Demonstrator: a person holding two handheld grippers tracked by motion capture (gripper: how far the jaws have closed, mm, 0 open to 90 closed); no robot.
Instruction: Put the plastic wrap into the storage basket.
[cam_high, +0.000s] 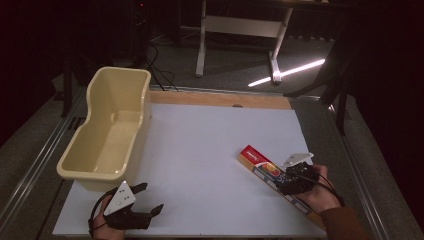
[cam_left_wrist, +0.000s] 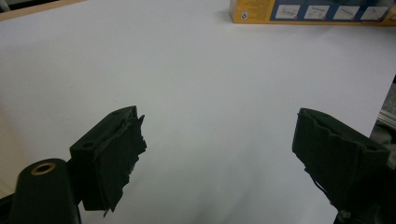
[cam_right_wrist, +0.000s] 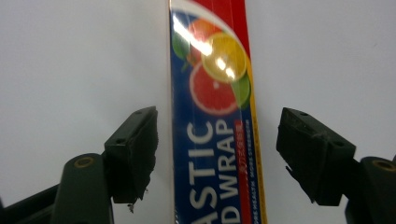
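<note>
A long plastic wrap box, red and blue with citrus pictures, lies flat on the white board at the right. My right gripper hovers over its middle. In the right gripper view the box runs lengthwise between the jaws of the right gripper, which stand open with a gap on each side. My left gripper rests near the board's front left edge, open. In the left gripper view the left gripper has nothing between its jaws, and the box's yellow side lies far off.
A cream plastic tub stands empty on the left side of the board. A wooden strip borders the board's far edge. Metal rails run along both sides of the table. A white table frame stands on the floor beyond.
</note>
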